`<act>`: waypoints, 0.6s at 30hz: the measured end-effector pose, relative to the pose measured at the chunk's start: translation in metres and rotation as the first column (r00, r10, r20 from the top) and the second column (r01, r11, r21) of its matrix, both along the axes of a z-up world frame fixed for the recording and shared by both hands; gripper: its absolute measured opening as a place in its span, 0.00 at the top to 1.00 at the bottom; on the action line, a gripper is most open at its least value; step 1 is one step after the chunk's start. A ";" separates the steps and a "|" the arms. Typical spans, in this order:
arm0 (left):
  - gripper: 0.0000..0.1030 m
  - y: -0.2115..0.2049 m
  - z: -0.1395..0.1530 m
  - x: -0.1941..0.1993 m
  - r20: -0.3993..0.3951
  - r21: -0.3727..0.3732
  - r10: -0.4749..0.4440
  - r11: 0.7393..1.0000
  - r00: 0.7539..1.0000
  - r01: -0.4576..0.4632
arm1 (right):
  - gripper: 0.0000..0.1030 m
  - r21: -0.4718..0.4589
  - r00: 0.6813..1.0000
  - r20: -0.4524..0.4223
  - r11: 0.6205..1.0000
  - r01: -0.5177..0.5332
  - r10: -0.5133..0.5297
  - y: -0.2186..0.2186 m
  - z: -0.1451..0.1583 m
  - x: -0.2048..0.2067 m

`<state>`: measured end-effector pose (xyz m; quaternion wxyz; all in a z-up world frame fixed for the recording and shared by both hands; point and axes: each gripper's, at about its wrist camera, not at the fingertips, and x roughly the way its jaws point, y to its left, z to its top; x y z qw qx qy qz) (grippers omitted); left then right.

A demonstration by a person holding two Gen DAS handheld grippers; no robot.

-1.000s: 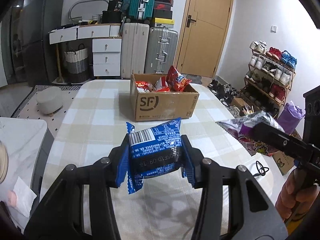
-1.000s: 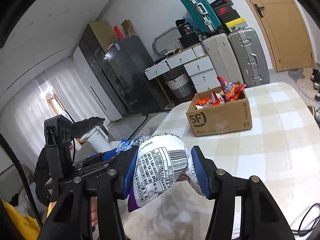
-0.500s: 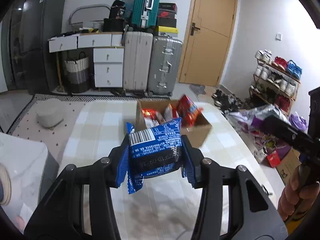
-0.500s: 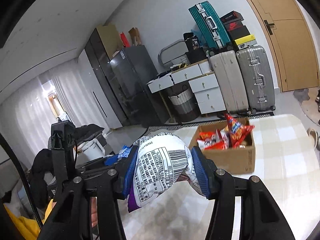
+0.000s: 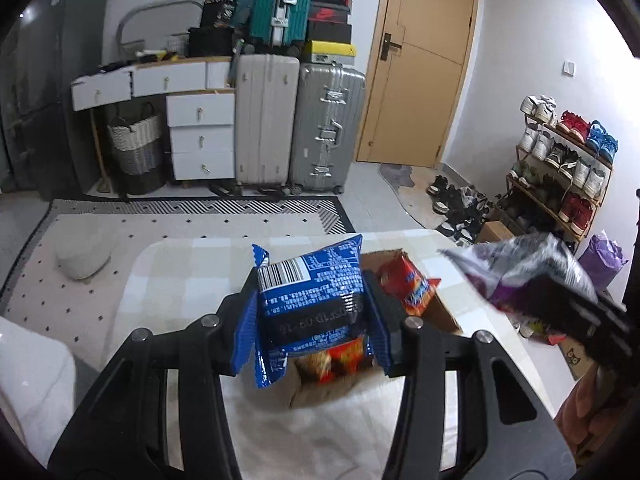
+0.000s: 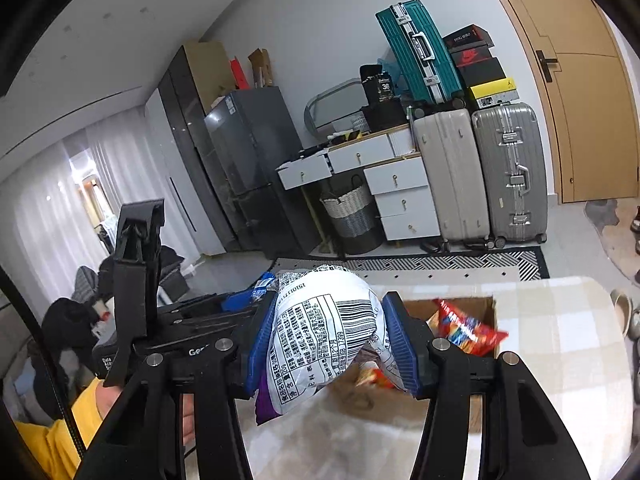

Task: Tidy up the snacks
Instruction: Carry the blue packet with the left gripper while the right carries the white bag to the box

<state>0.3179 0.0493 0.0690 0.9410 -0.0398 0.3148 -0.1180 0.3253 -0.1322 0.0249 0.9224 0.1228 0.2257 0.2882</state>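
My left gripper (image 5: 312,316) is shut on a blue snack packet (image 5: 310,304) and holds it above the open cardboard box (image 5: 442,312), which holds red snack bags (image 5: 408,284). My right gripper (image 6: 330,344) is shut on a white and purple snack bag (image 6: 324,332), just in front of and above the same box (image 6: 464,306). In the left wrist view the right gripper with its bag (image 5: 520,272) is to the right of the box. In the right wrist view the left gripper's body (image 6: 136,280) is to the left.
The box stands on a table with a checked cloth (image 5: 180,264) (image 6: 560,320). Behind it are a patterned rug, suitcases (image 5: 296,120), white drawers (image 5: 200,136), a laundry basket (image 5: 136,152), a door and a shoe rack (image 5: 560,168).
Both grippers have moved forward with their packets, from well short of the box to right over its near side. The box now sits low and close in both views.
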 end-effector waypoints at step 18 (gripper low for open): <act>0.57 -0.015 -0.106 0.184 -0.160 -0.065 -0.056 0.997 0.985 0.046 | 0.49 -0.090 0.994 -0.104 0.996 0.025 -0.035 0.001 -0.075 0.078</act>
